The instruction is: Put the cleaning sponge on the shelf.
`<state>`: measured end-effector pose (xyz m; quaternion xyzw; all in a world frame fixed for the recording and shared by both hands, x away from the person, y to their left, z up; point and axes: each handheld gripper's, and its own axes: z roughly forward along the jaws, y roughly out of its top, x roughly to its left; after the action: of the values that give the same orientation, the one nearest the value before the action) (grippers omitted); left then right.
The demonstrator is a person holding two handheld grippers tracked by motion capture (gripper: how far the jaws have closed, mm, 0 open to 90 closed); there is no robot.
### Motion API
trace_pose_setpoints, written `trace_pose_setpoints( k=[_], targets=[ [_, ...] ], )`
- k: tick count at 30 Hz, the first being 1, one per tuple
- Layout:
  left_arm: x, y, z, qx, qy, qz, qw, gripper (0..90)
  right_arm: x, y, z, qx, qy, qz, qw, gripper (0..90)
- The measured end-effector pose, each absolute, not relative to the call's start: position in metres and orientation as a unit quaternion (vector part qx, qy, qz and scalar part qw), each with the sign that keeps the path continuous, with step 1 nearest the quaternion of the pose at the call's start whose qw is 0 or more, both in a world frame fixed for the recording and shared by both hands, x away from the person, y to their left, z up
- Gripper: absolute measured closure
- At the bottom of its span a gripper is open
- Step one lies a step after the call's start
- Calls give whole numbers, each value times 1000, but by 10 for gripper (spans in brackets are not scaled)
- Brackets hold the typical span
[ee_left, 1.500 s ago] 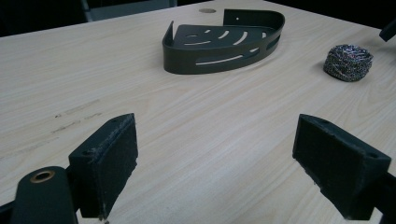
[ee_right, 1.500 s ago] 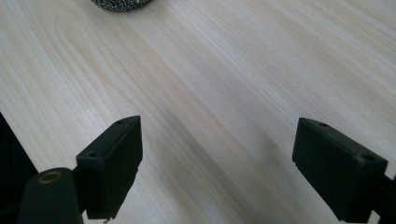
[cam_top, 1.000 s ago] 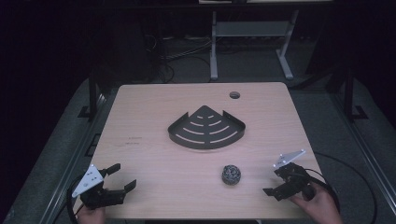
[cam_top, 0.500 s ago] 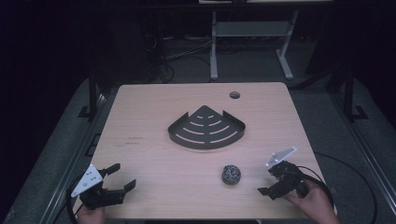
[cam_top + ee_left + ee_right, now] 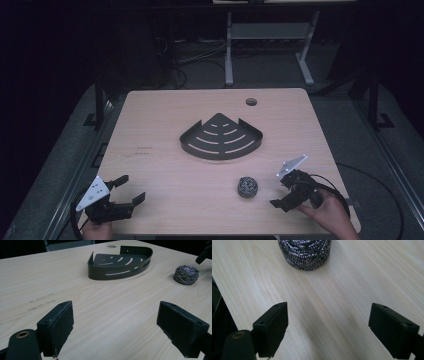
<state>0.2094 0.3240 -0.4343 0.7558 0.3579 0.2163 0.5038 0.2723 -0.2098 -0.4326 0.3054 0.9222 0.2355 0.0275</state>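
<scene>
High view first, nearest edge of the pale wood-grain table (image 5: 160,125): my left gripper (image 5: 129,190) sits at the near left corner with its black jaws spread wide and nothing between them, in the same spot as a second ago. My right gripper (image 5: 281,191) is at the near right, jaws also wide apart and empty. Since the earlier frames my right hand (image 5: 327,210) has carried it leftward and a little nearer to me, so it now lies closer to the round silvery steel-wool scouring ball (image 5: 247,186), though not touching it.

Right gripper view: the two black foam pads (image 5: 272,328) stand far apart low over bare wood, and the scouring ball (image 5: 305,252) rests on the table just ahead of them, roughly on the centre line.

Left gripper view: my own pads (image 5: 58,326) are likewise parted over bare tabletop. Farther off to the right sits the scouring ball (image 5: 186,274), with a tip of the right gripper at the upper right corner.

Beyond the ball, at mid-table, lies the dark metal quarter-round corner shelf with slotted floor (image 5: 221,137), unmoved and well apart from both grippers. Farthest, near the back edge, is the small round cable hole (image 5: 251,102).
</scene>
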Motion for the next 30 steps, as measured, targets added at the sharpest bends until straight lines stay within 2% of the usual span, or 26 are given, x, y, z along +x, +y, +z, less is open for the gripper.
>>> trace_pose_setpoints(
  k=[30],
  targets=[
    [209, 325, -434, 755, 357, 217, 505, 133, 286, -183, -427, 276, 935, 222, 22, 155]
  ],
)
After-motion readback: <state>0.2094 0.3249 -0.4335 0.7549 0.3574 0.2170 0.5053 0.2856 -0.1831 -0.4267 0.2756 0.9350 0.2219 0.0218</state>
